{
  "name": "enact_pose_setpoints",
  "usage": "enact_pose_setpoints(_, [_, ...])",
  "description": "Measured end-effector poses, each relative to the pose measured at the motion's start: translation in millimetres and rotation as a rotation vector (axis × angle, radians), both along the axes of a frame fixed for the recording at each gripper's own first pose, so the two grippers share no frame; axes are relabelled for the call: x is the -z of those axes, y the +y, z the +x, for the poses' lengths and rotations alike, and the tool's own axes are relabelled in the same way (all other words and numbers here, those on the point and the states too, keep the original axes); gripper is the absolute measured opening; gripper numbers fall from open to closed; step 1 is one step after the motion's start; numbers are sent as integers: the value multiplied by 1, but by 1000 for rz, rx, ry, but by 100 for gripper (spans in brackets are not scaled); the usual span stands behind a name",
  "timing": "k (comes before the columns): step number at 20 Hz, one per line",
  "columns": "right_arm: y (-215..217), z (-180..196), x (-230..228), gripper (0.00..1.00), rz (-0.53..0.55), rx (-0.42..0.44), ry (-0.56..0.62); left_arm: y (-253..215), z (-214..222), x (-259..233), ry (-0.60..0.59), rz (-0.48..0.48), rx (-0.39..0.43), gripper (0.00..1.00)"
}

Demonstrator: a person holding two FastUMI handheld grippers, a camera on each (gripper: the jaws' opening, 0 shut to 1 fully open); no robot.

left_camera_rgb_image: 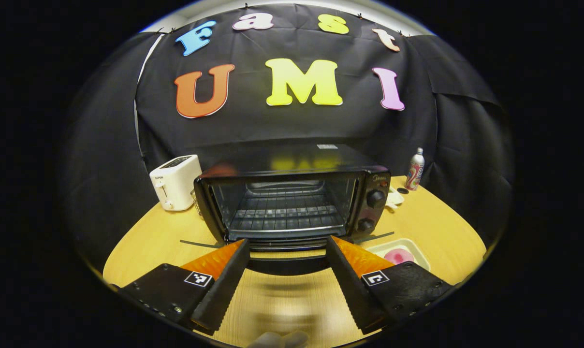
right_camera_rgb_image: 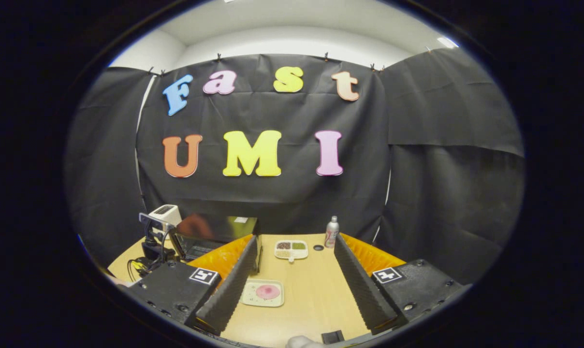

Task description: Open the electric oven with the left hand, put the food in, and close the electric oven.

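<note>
The left gripper view looked forward along its own fingers (left_camera_rgb_image: pixel 224 282), low over the wooden surface (left_camera_rgb_image: pixel 282 299), straight into the open electric oven (left_camera_rgb_image: pixel 292 203) from close by. The right gripper view sat higher and farther back, off to the oven's right, facing the back wall across the surface (right_camera_rgb_image: pixel 311 290). Both views took in the oven (right_camera_rgb_image: pixel 214 237), the white toaster (left_camera_rgb_image: pixel 176 182) (right_camera_rgb_image: pixel 164 212), the pink food on its tray (left_camera_rgb_image: pixel 398 255) (right_camera_rgb_image: pixel 267 291) and the can (left_camera_rgb_image: pixel 415 169) (right_camera_rgb_image: pixel 331 232).

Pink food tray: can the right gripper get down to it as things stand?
Probably yes. The tray lies on bare table just ahead of the open right gripper, nothing between; the oven stands off to the side.
</note>
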State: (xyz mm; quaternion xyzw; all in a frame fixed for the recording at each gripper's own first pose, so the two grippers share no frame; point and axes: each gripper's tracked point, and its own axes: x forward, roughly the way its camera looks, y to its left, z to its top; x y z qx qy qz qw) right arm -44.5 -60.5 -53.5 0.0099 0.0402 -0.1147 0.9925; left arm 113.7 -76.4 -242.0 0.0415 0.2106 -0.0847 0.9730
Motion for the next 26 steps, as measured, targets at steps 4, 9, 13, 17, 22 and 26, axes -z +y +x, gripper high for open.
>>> enact_pose_setpoints(4, [7, -1, 12, 97, 3, 1, 27, 4, -18, 21, 27, 19, 4, 96])
enact_pose_setpoints(9, [6, -7, 18, 97, 0, 17, 49, 7, -28, 38, 55, 26, 4, 96])
enact_pose_setpoints(13, [8, -8, 21, 96, -2, 28, 64, 10, -38, 61, 112, 43, 10, 96])
enact_pose_setpoints(17, [7, -9, 32, 100, 2, 43, 85, 13, -49, 94, 203, 49, 23, 96])
enact_pose_setpoints(22, [0, -2, 54, 100, 17, 63, 120, 18, -50, 103, 219, 90, 27, 97])
enact_pose_setpoints(26, [0, 12, 75, 97, 34, 44, 162, 19, -52, 104, 242, 85, 21, 97])
